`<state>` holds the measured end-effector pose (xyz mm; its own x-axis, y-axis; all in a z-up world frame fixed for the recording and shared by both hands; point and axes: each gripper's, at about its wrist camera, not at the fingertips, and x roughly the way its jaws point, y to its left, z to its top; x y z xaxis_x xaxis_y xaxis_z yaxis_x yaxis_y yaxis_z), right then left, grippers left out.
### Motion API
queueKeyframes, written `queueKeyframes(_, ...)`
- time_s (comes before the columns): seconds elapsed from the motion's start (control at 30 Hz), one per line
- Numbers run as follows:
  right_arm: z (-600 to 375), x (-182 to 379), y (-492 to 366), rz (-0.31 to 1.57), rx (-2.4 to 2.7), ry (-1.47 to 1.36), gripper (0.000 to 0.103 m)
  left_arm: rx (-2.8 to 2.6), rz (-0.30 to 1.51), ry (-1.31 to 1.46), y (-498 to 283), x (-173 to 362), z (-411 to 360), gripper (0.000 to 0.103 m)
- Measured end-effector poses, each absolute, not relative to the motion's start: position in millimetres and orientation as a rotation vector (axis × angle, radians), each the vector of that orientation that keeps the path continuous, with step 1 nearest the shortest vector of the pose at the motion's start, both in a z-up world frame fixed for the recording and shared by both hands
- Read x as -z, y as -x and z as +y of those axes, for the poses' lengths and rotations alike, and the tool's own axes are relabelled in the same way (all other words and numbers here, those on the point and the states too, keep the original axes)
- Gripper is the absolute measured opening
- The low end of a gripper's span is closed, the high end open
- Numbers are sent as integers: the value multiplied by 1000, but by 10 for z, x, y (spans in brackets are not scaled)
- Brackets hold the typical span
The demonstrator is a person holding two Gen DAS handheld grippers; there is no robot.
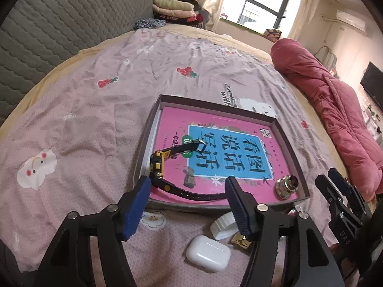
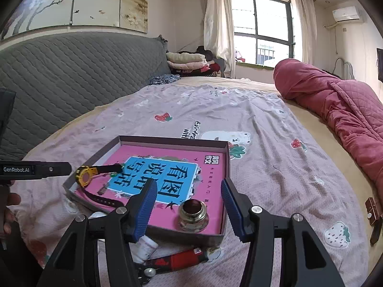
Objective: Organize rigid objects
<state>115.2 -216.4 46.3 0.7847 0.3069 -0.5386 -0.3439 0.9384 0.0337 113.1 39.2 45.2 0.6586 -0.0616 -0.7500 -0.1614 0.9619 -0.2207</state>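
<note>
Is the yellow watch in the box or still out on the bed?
In. The yellow watch lies on the pink book inside the box, strap spread out.

Both wrist cams look fwd/down over bed, close; both share the tray (image 1: 290,129) (image 2: 153,139).

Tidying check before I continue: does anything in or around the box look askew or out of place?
The watch stands on its edge against the box wall, strap sprawled over the book. The earbud case and white cap lie outside on the bedsheet.
</note>
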Motion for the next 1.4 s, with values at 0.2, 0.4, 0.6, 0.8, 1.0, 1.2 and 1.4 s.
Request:
queueKeyframes(0.2, -2163, -532, -1051, 562, -354, 57, 55, -45, 847, 270, -1050, -517, 358, 70)
queueKeyframes(0.4, -2206, -595, -973, 553, -340, 46, 55, -39, 838, 264, -962, -577, 357, 71)
queueKeyframes(0.6, -2270, -634, -890, 555, -321, 39, 55, -34, 837, 260, -879, -611, 364, 71)
queueKeyframes(0.8, -2310, -661, -777, 558, -313, 39, 56, -25, 836, 256, -809, -633, 352, 71)
queueKeyframes(1.0, -2299, -681, -675, 560, -313, 55, 56, -8, 840, 247, -717, -644, 309, 71)
queueKeyframes(1.2, -2268, -683, -558, 569, -325, 65, 56, 6, 845, 243, -631, -653, 288, 71)
queueKeyframes(1.4, -2225, -644, -479, 583, -341, 83, 56, 7, 859, 244, -568, -618, 288, 71)
